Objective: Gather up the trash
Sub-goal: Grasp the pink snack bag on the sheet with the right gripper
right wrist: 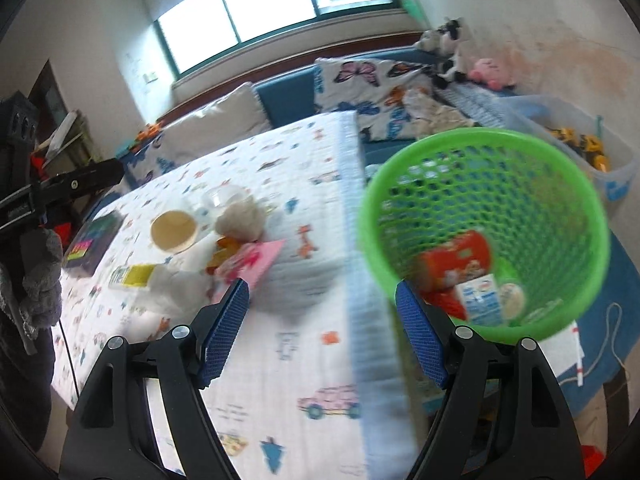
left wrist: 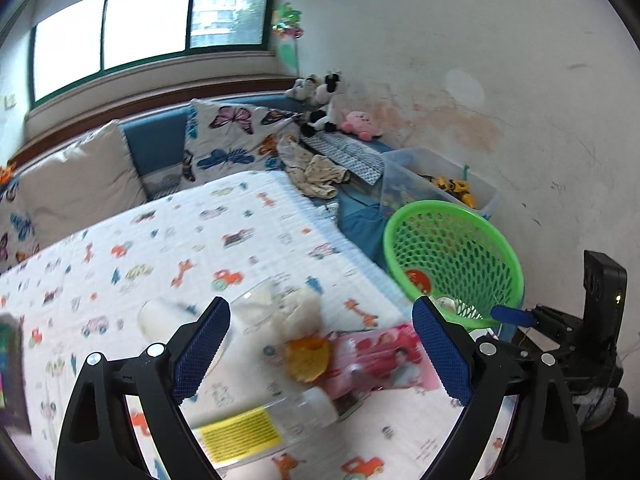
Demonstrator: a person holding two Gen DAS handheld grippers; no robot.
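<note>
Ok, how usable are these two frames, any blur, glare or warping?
Left wrist view: the bottle and pink packet on the printed blanket are motion-smeared, and the window is blown out. Right wrist view: the green basket and its contents are smeared, the fisheye bends straight edges, and the corners are dark.

Left gripper (left wrist: 320, 350) hangs wide open over the litter on the sheet (left wrist: 160, 248), nothing between its pads. Straight below sit a peel (left wrist: 308, 358), a pink wrapper (left wrist: 384, 360) and a clear bottle (left wrist: 260, 428), touching one another; a tissue wad (left wrist: 296, 312) and a cup (left wrist: 168, 316) lie just behind. Beyond them the sheet runs bare towards the pillows (left wrist: 80, 180). At its right edge, the green basket (left wrist: 452, 256), mouth tilted this way and unblocked. Right gripper (right wrist: 322, 332) gapes empty over the bed edge, the basket rim (right wrist: 480, 136) just beside its right finger. A toy bin (right wrist: 580, 140) crowds the wall side.
</note>
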